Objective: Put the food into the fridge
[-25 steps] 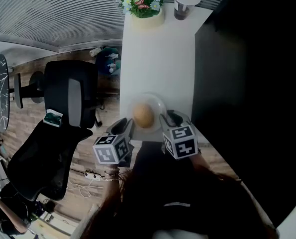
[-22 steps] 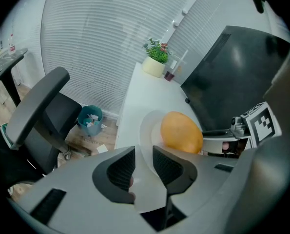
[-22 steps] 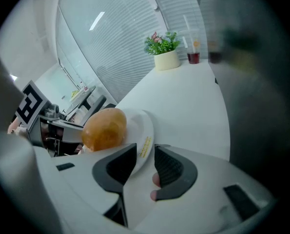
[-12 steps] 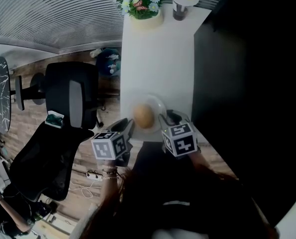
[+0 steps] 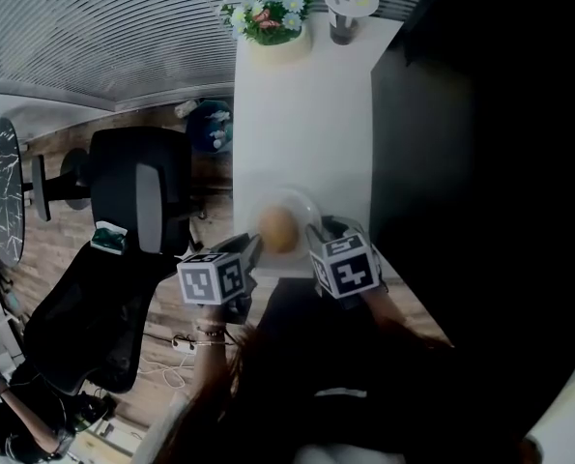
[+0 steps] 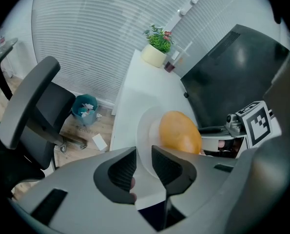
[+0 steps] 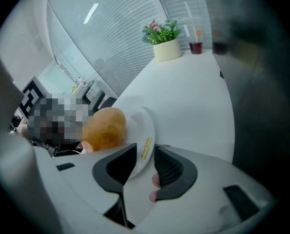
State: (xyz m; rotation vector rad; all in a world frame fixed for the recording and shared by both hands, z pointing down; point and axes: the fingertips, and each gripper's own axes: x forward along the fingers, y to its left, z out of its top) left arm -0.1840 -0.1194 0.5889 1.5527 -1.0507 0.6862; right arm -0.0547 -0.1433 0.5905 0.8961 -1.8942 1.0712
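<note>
- The left gripper [image 6: 144, 165] has just been narrowing its jaws, with the rim of the white plate [image 6: 146, 126] between them
- Its marker cube has tipped, one face now squarer to the head view
- The right gripper [image 7: 145, 165] has edged nearer the plate

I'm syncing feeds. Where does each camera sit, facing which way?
Head view: on the head, steeply down at the table; left claw, right claw show.
Left gripper view: on the left claw, along its jaws, which have just been closing, plate rim between; right claw shows.
Right gripper view: on the right claw, plate rim between its jaws; fingertip shows.
Gripper views share plate, bun, flower pot.
</note>
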